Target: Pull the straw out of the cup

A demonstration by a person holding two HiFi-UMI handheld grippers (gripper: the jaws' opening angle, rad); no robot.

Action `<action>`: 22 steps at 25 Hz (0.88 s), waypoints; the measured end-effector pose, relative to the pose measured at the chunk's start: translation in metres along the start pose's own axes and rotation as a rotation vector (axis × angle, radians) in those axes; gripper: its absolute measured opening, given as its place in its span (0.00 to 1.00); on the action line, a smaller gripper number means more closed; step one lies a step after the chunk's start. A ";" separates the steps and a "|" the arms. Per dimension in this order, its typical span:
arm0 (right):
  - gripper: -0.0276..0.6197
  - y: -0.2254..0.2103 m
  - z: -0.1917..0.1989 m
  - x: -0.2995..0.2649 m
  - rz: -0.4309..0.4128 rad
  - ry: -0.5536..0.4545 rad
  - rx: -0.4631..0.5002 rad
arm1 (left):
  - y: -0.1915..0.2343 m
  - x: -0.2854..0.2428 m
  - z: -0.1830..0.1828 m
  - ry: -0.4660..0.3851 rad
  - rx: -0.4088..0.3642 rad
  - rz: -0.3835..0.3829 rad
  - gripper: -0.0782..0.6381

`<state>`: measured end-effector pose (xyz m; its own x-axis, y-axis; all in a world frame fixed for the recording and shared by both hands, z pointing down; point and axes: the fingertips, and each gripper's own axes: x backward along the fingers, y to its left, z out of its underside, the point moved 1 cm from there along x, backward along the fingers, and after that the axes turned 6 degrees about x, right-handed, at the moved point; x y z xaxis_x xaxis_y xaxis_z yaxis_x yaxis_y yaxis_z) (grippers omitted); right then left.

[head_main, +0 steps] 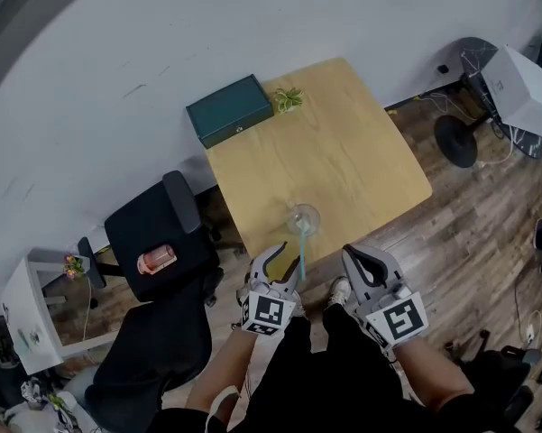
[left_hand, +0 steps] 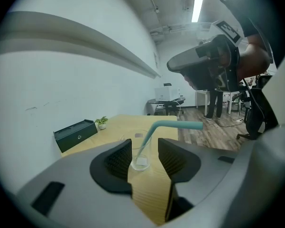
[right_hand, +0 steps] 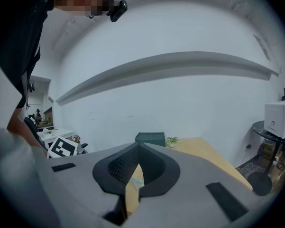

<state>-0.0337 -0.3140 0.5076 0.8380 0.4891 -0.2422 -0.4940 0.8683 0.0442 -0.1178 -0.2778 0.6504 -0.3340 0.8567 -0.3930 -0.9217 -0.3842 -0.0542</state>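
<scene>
Approaching cup (left_hand: 141, 152) with left tool (left_hand: 145, 157) spread, nothing pinched; right tool (right_hand: 138, 150) pressed together, empty. Next: clamp cup, pinch straw (left_hand: 175, 124), lift out.

The left gripper (head_main: 285, 258) and right gripper (head_main: 354, 254) are grey shells with black ribbed pads (left_hand: 118, 160) and black-and-white marker cubes (head_main: 269, 312). The person wears black trousers (head_main: 343, 377) and a pale shoe (head_main: 338, 290).

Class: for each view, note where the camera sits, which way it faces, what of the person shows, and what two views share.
Head view: on the head, steeply down at table, cup and straw; legs, left gripper, right gripper show.
Left gripper view: on that gripper, along its open jaws at the cup; a hand shows.
Right gripper view: on that gripper, along its shut jaws towards the wall; an arm shows.
Shared: the green box.
</scene>
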 end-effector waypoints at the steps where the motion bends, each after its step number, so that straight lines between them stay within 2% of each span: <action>1: 0.07 0.001 0.002 0.000 -0.007 0.001 0.000 | -0.001 -0.003 -0.002 -0.003 -0.006 0.002 0.37; 10: 0.07 -0.007 0.014 -0.002 -0.036 0.027 -0.012 | -0.008 -0.019 -0.015 -0.007 -0.036 0.023 0.36; 17: 0.07 -0.011 0.016 -0.002 -0.042 0.027 -0.010 | -0.009 -0.023 -0.016 -0.010 -0.059 0.017 0.24; 22: 0.07 -0.016 0.016 -0.001 -0.037 0.028 -0.021 | -0.008 -0.024 -0.020 -0.021 -0.039 -0.001 0.18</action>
<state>-0.0228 -0.3270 0.5230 0.8488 0.4543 -0.2704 -0.4682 0.8835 0.0144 -0.0989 -0.3019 0.6420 -0.3372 0.8640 -0.3740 -0.9139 -0.3958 -0.0905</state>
